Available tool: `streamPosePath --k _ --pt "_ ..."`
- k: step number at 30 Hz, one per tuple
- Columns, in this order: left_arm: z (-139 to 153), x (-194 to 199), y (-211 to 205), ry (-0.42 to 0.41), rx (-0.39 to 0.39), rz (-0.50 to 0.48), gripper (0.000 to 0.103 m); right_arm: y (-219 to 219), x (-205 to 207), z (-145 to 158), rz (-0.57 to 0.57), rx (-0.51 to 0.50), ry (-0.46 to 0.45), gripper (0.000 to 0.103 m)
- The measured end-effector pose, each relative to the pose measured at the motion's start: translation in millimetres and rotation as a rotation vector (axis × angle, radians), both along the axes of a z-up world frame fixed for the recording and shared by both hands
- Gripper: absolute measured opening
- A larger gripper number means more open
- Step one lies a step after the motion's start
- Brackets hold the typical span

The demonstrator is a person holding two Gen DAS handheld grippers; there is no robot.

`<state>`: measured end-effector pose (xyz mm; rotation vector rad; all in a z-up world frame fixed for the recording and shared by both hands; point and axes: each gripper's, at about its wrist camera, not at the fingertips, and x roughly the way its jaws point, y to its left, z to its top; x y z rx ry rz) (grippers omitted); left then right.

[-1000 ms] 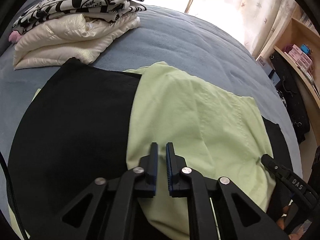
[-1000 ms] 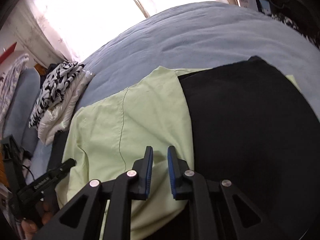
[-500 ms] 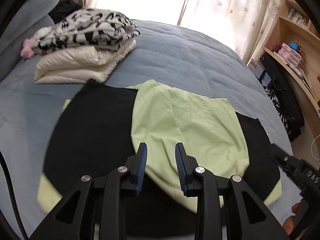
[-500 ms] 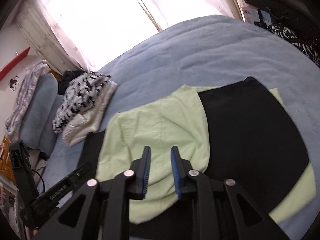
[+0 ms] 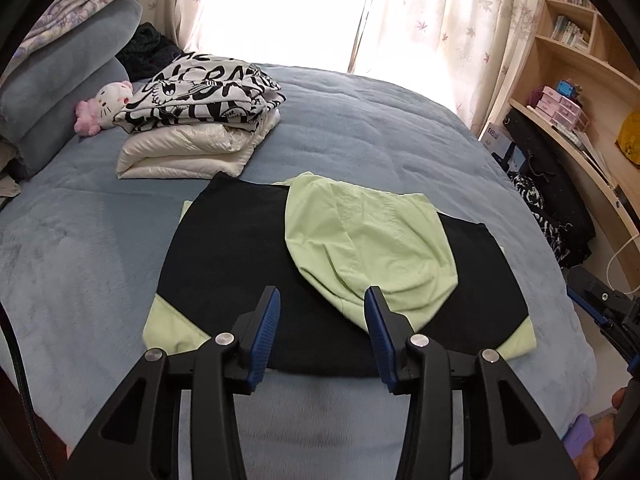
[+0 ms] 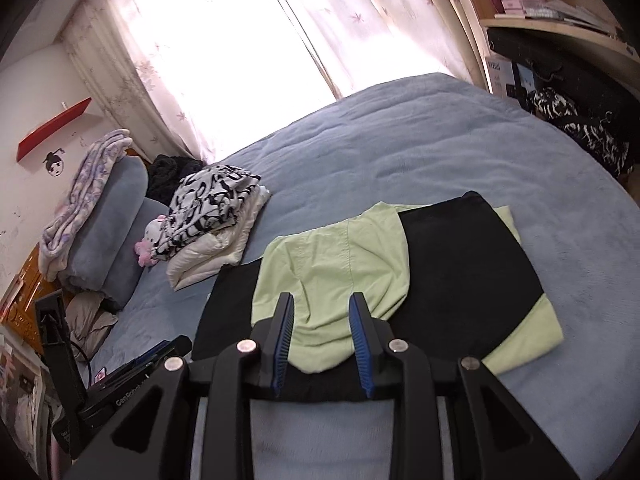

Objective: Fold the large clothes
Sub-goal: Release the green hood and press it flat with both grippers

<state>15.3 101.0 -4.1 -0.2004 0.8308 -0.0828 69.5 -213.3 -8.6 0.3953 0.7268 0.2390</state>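
A black and light green garment [image 5: 224,264] lies folded into a flat rectangle on the blue bed, with a green hood [image 5: 372,248] laid on top of it. It also shows in the right wrist view [image 6: 460,280], hood [image 6: 332,272] to the left. My left gripper [image 5: 320,300] is open and empty, held above the garment's near edge. My right gripper [image 6: 320,312] is open and empty, above the hood's near edge. The right gripper's body shows at the right edge of the left view [image 5: 604,312].
A stack of folded clothes [image 5: 200,120], white under black-and-white print, sits at the back left of the bed [image 5: 380,128], beside a plush toy [image 5: 104,106] and pillows [image 5: 60,80]. Shelves [image 5: 576,92] and dark bags [image 5: 548,184] stand to the right.
Both grippers have opened and pulled back and up from the green hood, which now lies released on the black garment. Much more of the bed is in view.
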Motion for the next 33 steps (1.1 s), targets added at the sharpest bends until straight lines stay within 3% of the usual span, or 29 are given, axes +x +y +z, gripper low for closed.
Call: streamPosePath --k 9,17,33 --pt "9 -34 1 -0.012 -0.006 -0.016 0.043 1 -46 29 0.063 -0.048 -0.027 0.029" --pt "2 -43 -2 -0.001 0.012 -0.028 0.051 16 -64 41 0.133 -0.077 -0.051 0.041" --pt "-62 -17 2 0.126 0.026 -0.020 0.057 37 -19 -39 0.110 -0.097 0.019 0.042"
